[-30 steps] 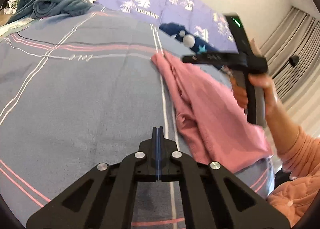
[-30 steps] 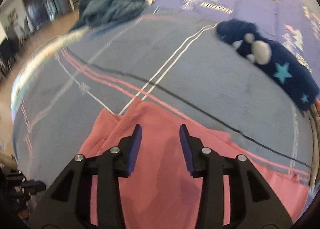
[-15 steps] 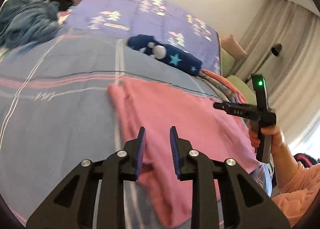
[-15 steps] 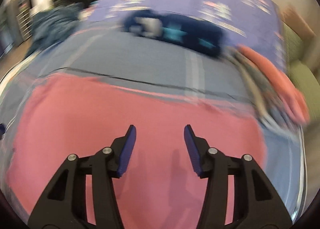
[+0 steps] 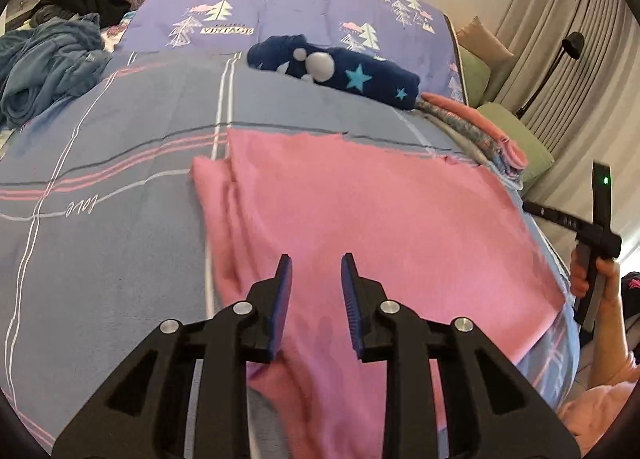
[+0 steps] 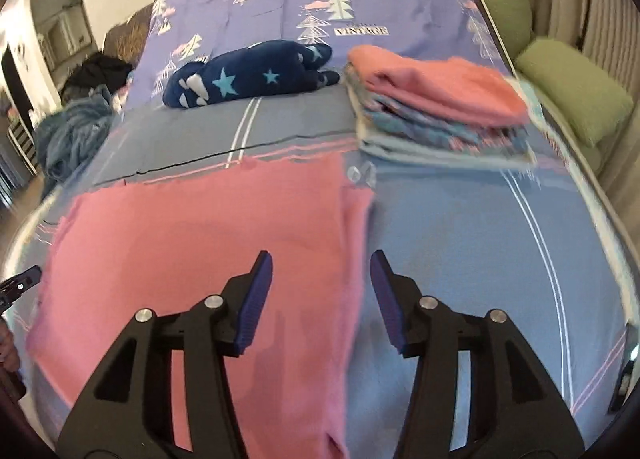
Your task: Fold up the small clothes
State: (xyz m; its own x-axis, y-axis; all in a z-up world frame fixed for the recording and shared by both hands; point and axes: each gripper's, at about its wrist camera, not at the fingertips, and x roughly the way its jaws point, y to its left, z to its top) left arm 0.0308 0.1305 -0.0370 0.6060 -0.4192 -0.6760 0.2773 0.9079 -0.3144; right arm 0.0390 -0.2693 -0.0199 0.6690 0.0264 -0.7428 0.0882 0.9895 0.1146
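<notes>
- You have a pink cloth (image 5: pixel 380 211) spread flat across the blue bedspread (image 5: pixel 100 259), near the bed's near edge.
- Your left gripper (image 5: pixel 314 283) hovers over the cloth's left part; its jaws stand narrowly apart and hold nothing, with only flat cloth showing beyond them.
- Your right gripper (image 6: pixel 320 291) hovers over the cloth's right edge; its jaws have just been opening and now stand moderately wide, with nothing between them.
- A folded stack (image 6: pixel 436 103) sits far right, and a navy star-print roll (image 6: pixel 248 77) lies far centre.
- Risk: the left side of the cloth is bunched into ridges, so a pinch there could catch only one layer and give a crooked fold.
- Risk: the cloth's right edge lies near the stack, so a wide sweep could knock it.
- Risk: the near edge overhangs the bed, and a pull toward you could drag the cloth off.
</notes>
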